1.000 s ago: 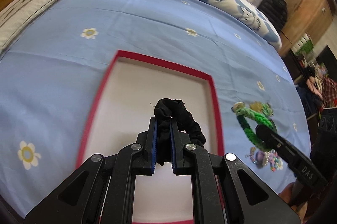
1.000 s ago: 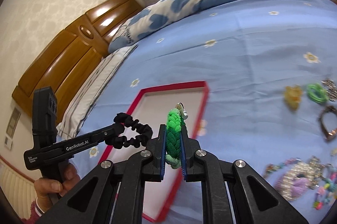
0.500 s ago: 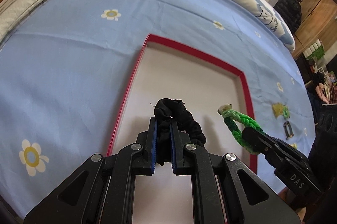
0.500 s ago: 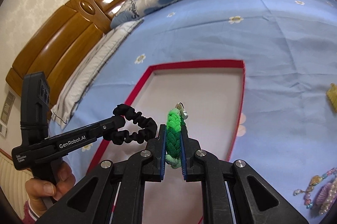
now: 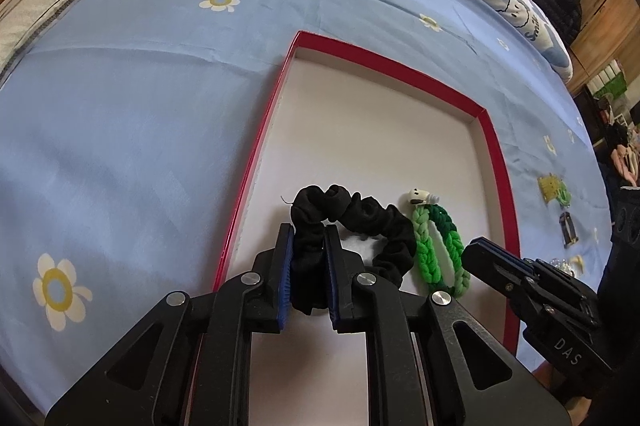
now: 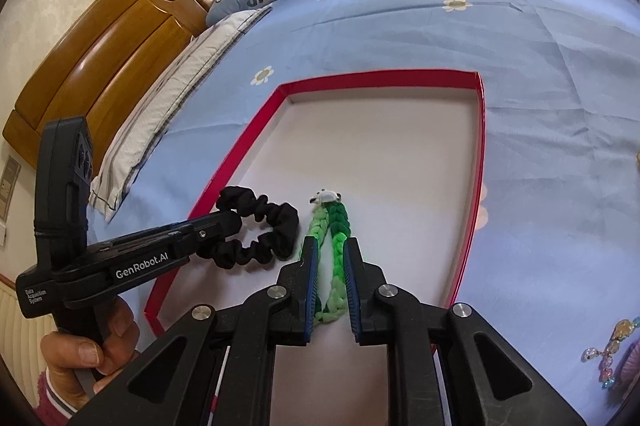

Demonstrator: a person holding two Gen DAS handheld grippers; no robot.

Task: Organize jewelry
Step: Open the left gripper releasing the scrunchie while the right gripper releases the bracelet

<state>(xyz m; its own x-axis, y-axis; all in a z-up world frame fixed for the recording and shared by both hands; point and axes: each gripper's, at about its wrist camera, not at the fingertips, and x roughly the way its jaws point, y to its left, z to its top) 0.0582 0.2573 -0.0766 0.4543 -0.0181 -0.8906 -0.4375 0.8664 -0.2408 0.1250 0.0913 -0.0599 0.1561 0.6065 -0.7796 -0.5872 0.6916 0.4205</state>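
While both tongs [image 5: 307,258] [image 6: 330,280] ease apart, one black scrunchie [image 5: 352,222] and one green bracelet [image 6: 330,238] lie in one tray [image 6: 478,161].

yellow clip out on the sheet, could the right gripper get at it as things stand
Probably not yet. The right gripper sits in the red tray with the green braid between its just-opening jaws. The yellow clip lies outside on the sheet, unobstructed, so letting go first should free it.

Near end of red-rimmed tray [image 5: 496,161] hidden behind tool bodies. Beaded trinkets [image 6: 608,358] cut by right edge, too small to name. Small pieces [image 5: 554,187] on bed likewise unidentifiable.
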